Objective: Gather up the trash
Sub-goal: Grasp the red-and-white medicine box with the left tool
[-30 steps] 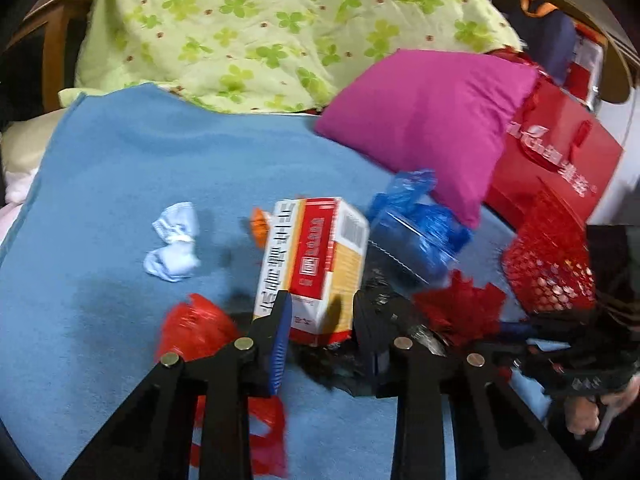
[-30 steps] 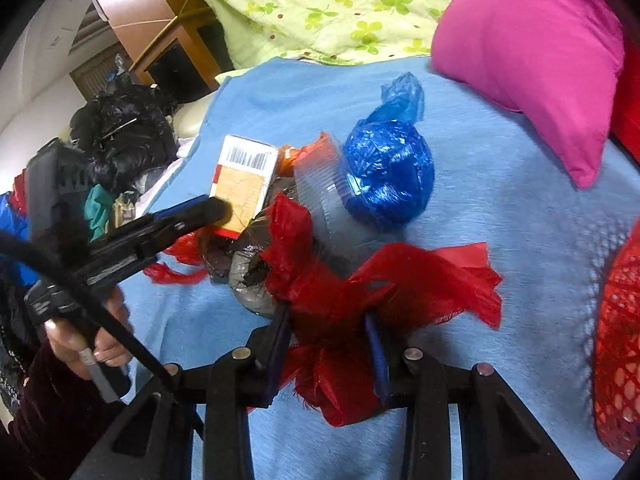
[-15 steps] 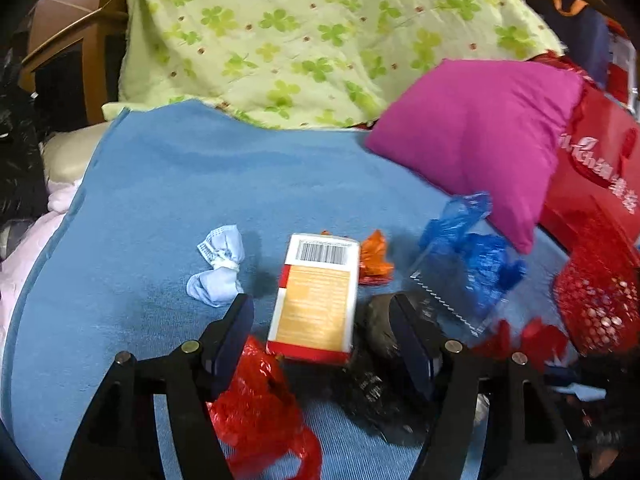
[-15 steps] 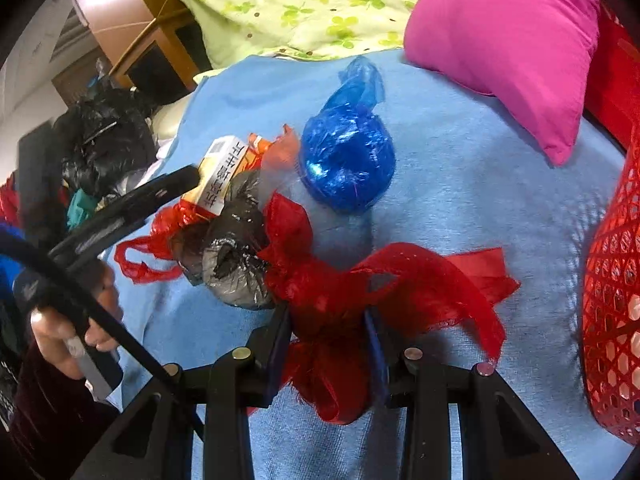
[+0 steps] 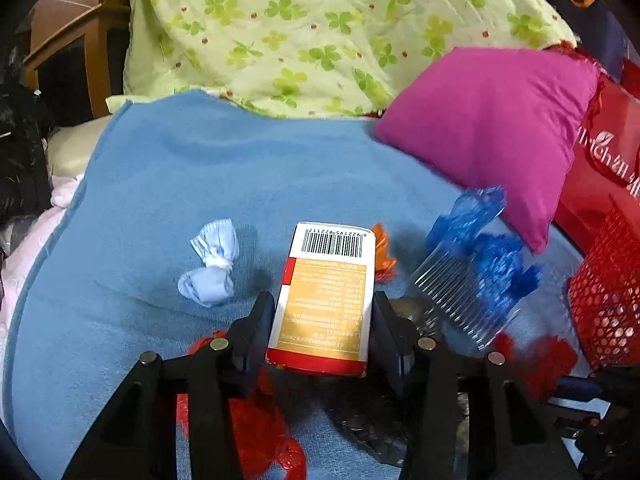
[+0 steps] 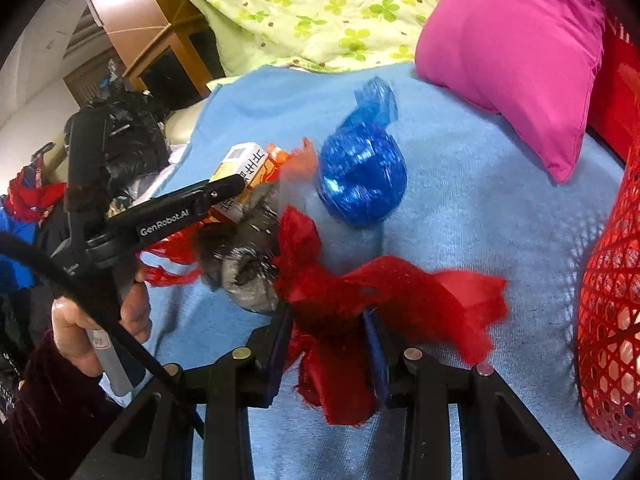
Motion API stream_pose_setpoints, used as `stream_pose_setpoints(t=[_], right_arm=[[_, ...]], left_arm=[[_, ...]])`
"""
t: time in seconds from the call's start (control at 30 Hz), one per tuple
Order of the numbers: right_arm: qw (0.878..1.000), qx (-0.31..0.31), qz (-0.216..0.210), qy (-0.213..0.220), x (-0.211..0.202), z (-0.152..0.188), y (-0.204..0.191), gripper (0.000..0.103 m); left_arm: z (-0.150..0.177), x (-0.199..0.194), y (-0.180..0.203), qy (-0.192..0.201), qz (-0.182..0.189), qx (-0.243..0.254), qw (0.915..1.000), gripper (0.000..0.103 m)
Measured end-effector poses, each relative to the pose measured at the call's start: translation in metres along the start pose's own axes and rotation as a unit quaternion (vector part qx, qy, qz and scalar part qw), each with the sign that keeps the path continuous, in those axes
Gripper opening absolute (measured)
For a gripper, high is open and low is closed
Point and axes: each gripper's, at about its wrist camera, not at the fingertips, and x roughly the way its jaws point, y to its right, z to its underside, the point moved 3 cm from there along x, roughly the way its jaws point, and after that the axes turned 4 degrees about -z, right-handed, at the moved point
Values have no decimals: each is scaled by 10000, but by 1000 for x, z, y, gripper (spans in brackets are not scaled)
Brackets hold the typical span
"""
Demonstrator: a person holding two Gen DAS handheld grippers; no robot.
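A white, red and orange carton (image 5: 326,300) lies flat on the blue-covered bed (image 5: 200,184), barcode end toward the head of the bed. Touching its far right corner is a small orange wrapper (image 5: 383,254). To its left lies a pale blue wad tied in the middle (image 5: 212,266). A crumpled red plastic bag (image 5: 256,432) and a dark grey bag (image 6: 248,264) lie at its near end. To its right sits a knotted blue bag (image 6: 362,176) beside a clear ridged plastic piece (image 5: 460,300). Another red bag (image 6: 360,312) is bunched near the bed's right edge.

Black gripper (image 6: 224,194) w/ "GenRobot.AI" mark; dark maroon sleeve (image 6: 44,408).
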Motion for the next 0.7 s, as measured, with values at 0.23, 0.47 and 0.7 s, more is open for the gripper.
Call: stream_pose_setpoints(t=[0.23,0.47,0.7], right_arm=[[9980,-168,-318,513,-27,-3,-15,38],[9936,-462,-455,923,-53,-1,-32,38],[9929,-464,-281,1055,-68,3,-24,38]], left_arm=[[-14,-47,7,487,175,-179,9985,47],[-15,-85,23,692,352,-111,9969,31],[-16,-97,13,720,190,-134,9971,31]])
